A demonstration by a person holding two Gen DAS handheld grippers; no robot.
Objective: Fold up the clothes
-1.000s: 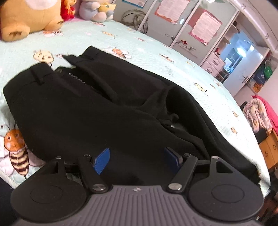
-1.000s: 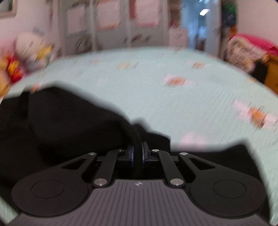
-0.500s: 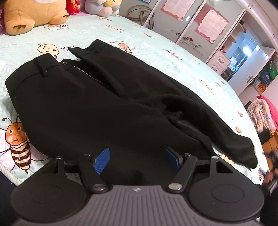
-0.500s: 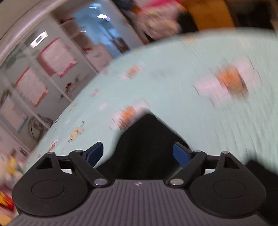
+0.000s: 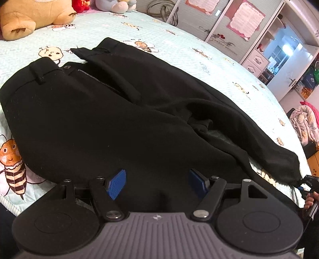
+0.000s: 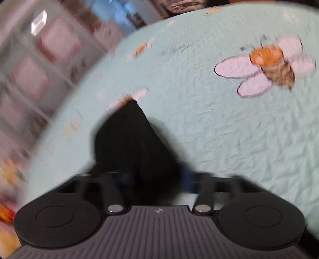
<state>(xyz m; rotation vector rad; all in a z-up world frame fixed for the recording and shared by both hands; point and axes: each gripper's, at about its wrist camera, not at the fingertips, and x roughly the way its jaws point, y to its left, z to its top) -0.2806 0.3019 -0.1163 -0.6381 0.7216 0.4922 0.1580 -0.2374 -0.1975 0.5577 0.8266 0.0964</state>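
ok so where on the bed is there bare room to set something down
Free: the bedspread strip between the black trousers and the plush bear, and the wide stretch past the trousers toward the wardrobe. Crowded: the near edge, where the trousers lie under the open left gripper.

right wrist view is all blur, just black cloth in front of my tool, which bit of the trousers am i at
Observer: The hem of one leg. The left wrist view shows the right tool at its corner. Its jaws have just been closing with cloth between them, but I cannot tell whether they grip yet.
Operator: where's the waistband
Observer: The waistband lies at the opposite end of the trousers, with the zip undone.
Operator: left tool holding anything
Observer: No. The left tool is open over the trousers' near edge and pinches nothing.
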